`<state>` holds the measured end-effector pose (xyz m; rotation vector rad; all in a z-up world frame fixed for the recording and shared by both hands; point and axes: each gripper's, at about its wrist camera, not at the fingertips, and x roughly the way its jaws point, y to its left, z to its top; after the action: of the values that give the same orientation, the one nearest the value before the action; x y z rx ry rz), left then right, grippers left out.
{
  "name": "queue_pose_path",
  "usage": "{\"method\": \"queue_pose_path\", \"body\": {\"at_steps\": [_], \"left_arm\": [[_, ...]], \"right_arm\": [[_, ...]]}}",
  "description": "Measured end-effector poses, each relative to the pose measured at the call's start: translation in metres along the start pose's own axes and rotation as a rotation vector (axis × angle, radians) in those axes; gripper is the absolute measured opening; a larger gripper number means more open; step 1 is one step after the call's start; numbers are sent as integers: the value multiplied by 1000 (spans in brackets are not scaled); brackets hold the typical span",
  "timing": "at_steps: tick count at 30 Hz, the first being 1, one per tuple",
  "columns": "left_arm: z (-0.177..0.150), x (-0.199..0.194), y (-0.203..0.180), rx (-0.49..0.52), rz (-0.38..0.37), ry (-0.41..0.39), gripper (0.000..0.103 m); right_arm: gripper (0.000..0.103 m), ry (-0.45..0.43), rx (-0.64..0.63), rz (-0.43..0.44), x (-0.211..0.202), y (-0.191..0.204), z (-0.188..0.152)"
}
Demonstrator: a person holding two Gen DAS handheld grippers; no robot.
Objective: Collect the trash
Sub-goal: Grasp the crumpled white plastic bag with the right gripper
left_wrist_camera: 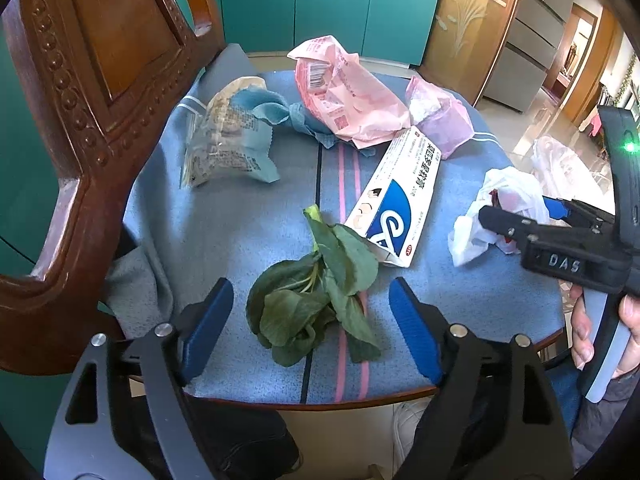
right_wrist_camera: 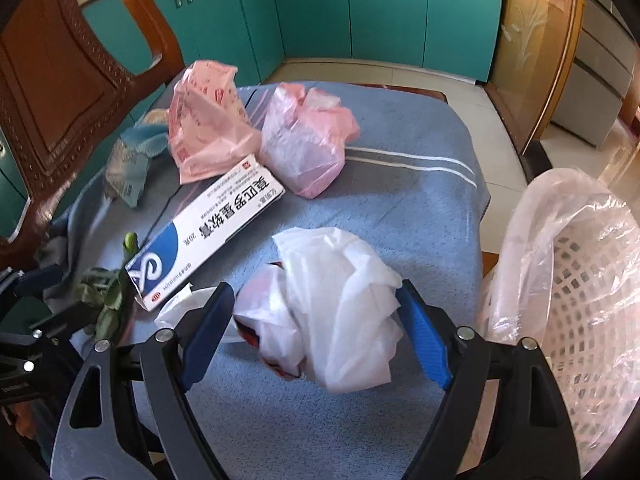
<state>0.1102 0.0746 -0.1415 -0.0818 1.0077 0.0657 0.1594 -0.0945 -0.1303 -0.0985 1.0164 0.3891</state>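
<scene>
Both hand-held grippers gape: left [left_wrist_camera: 311, 330] flanks greens [left_wrist_camera: 316, 292], right [right_wrist_camera: 316, 334] brackets crumpled tissue [right_wrist_camera: 332, 312].

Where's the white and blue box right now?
The white and blue box lies mid-towel, between the green leaves and the pink bag.

The worktop is covered by a matt, rough blue terry cloth [right_wrist_camera: 400, 200]. Thin crinkled pink plastic bags [right_wrist_camera: 304, 148], a glossy cardboard box [right_wrist_camera: 208, 232] and crumpled white paper tissue [right_wrist_camera: 340, 300] are seen; the chair back [left_wrist_camera: 100, 80] is polished carved wood.
</scene>
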Motion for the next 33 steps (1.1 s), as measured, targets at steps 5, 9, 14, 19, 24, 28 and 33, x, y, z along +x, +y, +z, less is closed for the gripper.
{"method": "queue_pose_path", "body": {"at_steps": [5,9,14,19,24,28,33], "left_arm": [[-1,3,0,5,15,-1,84],[-2,6,-1,0,15,6,85],[-3,9,-1,1,12,14,85],[-3,10,-1,3,10,14,85],[-3,10,-1,2,12,15,85],[-3,10,-1,0,10,12,85],[-4,10,-1,2,9,11,86]], "right_arm": [[81,6,-32,-1,4,7,-2],[81,8,-57,-5,5,13,-2],[81,-8,-118,-23,5,24,-5],[77,-17,-158,-39,7,33,-6],[62,-21,-149,-32,6,32,-5],[50,-28,-135,-15,5,29,-5],[46,-50,-123,-14,1,28,-2]]}}
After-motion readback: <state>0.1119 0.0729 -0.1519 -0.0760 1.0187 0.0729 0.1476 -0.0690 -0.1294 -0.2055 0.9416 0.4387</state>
